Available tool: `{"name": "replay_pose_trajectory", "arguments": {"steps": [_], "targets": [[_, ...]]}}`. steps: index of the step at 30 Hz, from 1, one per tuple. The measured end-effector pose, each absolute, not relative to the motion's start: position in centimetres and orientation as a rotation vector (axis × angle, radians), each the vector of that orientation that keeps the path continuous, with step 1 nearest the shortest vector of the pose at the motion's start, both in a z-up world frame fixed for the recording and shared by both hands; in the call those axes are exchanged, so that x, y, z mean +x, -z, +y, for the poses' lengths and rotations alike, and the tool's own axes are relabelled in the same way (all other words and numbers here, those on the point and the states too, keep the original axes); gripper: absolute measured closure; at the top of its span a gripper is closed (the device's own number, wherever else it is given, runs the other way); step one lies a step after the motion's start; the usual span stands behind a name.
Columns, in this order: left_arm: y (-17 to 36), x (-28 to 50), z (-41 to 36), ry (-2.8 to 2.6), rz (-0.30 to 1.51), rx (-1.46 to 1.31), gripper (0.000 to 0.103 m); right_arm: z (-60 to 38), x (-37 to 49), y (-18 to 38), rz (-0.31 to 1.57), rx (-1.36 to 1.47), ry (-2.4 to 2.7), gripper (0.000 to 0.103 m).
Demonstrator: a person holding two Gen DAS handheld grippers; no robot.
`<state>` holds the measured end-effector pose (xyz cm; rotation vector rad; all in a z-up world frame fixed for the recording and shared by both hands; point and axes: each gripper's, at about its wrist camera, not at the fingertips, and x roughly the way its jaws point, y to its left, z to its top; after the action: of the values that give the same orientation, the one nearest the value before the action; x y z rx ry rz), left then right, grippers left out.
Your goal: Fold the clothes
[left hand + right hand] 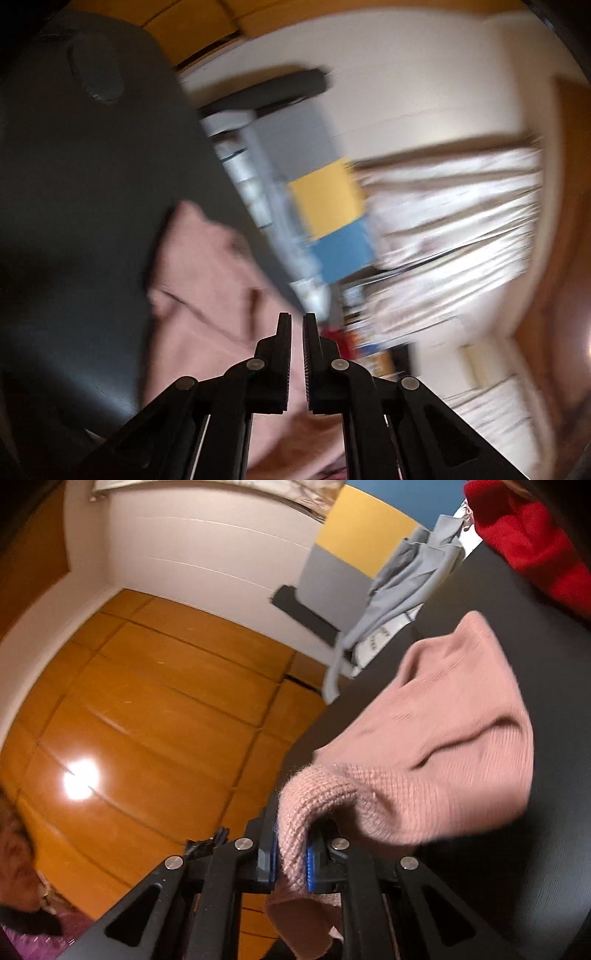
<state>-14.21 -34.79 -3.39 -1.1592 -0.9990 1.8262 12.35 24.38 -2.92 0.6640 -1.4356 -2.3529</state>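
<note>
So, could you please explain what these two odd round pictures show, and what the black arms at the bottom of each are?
Each picture comes from a fisheye camera on a hand-held two-finger gripper; a person carries one in each hand. The black arms are the gripper's own fingers.

The left wrist view is motion-blurred. The left gripper is shut, its fingers nearly meeting; no cloth shows between the tips. Beyond it a pink knitted sweater lies on a black table.

In the right wrist view, the right gripper is shut on a fold of the same pink knitted sweater, which trails over the black table. Farther back are a light blue garment draped at the table edge and a red garment. The wooden floor lies below.
</note>
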Motion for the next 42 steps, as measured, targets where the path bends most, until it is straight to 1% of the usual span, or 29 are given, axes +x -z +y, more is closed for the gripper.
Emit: {"name": "replay_pose_trajectory", "arguments": {"steps": [4, 7, 8, 9, 10, 11, 13, 15, 16, 17, 20, 23, 25, 27, 29, 30, 31, 32, 33, 35, 37, 39, 42], "targets": [[6.6, -12.5, -33.1, -1.876, -0.856, -1.336, 0.094, 26.4, 9.7, 5.5, -1.549, 0.735, 2.355, 0.094], [9.0, -9.9, -32.8, -1.871, -0.794, -1.429, 0.076, 27.4, 9.1, 6.8, -1.595, 0.736, 2.359, 0.094], [9.8, -8.7, -33.1, -1.871, -0.806, -1.466, 0.061, 27.4, 8.7, 7.1, -1.597, 0.742, 2.367, 0.094], [10.2, -7.9, -33.3, -1.869, -0.818, -1.48, 0.056, 27.5, 8.2, 7.4, -1.606, 0.749, 2.368, 0.094], [10.2, -7.1, -33.5, -1.873, -0.817, -1.479, 0.056, 27.5, 7.6, 7.7, -1.615, 0.756, 2.37, 0.094], [10.2, -6.3, -33.8, -1.878, -0.814, -1.476, 0.053, 27.5, 7.1, 8.0, -1.621, 0.763, 2.375, 0.094], [9.6, -5.2, -33.8, -1.924, -0.739, -1.459, 0.048, 27.6, 6.1, 8.4, -1.629, 0.776, 2.381, 0.094], [9.3, -4.1, -33.6, -1.963, -0.662, -1.439, 0.029, 27.7, 5.6, 8.6, -1.64, 0.774, 2.385, 0.094], [9.3, -3.5, -33.4, -1.976, -0.628, -1.428, 0.026, 27.8, 5.5, 8.7, -1.654, 0.764, 2.383, 0.094], [9.7, -3.1, -33.3, -1.971, -0.612, -1.428, 0.024, 27.8, 5.3, 8.8, -1.668, 0.754, 2.382, 0.094], [12.2, -2.0, -32.7, -1.9, -0.555, -1.515, 0.022, 28.3, 4.7, 9.2, -1.699, 0.735, 2.379, 0.094], [14.3, -1.6, -30.8, -1.885, -0.424, -1.62, 0.022, 28.3, 4.5, 9.2, -1.692, 0.739, 2.383, 0.094], [15.2, -1.9, -29.7, -1.854, -0.428, -1.639, 0.022, 28.1, 4.4, 9.1, -1.685, 0.735, 2.381, 0.094], [15.6, -2.2, -28.7, -1.82, -0.49, -1.607, 0.021, 28.1, 4.7, 9.1, -1.685, 0.729, 2.378, 0.094], [15.4, -2.0, -27.3, -1.772, -0.479, -1.586, 0.022, 28.4, 5.3, 9.2, -1.704, 0.718, 2.374, 0.094], [15.1, -1.7, -26.7, -1.742, -0.427, -1.587, 0.033, 28.6, 5.6, 9.3, -1.716, 0.712, 2.372, 0.094], [14.9, -1.3, -26.1, -1.711, -0.365, -1.589, 0.044, 28.8, 6.0, 9.3, -1.728, 0.706, 2.37, 0.094], [14.7, -1.0, -25.7, -1.659, -0.339, -1.589, 0.079, 28.9, 6.4, 9.3, -1.737, 0.7, 2.368, 0.094], [14.1, -0.7, -25.6, -1.607, -0.331, -1.58, 0.092, 29.0, 6.7, 9.3, -1.738, 0.697, 2.366, 0.094], [12.7, 0.0, -25.5, -1.535, -0.319, -1.549, 0.092, 29.0, 7.2, 9.2, -1.73, 0.698, 2.365, 0.094], [10.8, 0.2, -25.9, -1.496, -0.347, -1.495, 0.092, 28.9, 7.5, 9.0, -1.713, 0.712, 2.371, 0.094], [8.6, -0.6, -26.7, -1.45, -0.449, -1.445, 0.092, 28.7, 8.2, 8.7, -1.704, 0.719, 2.359, 0.094], [5.7, -3.0, -28.9, -1.378, -0.675, -1.357, 0.092, 27.9, 9.9, 7.7, -1.682, 0.743, 2.297, 0.094]]}}
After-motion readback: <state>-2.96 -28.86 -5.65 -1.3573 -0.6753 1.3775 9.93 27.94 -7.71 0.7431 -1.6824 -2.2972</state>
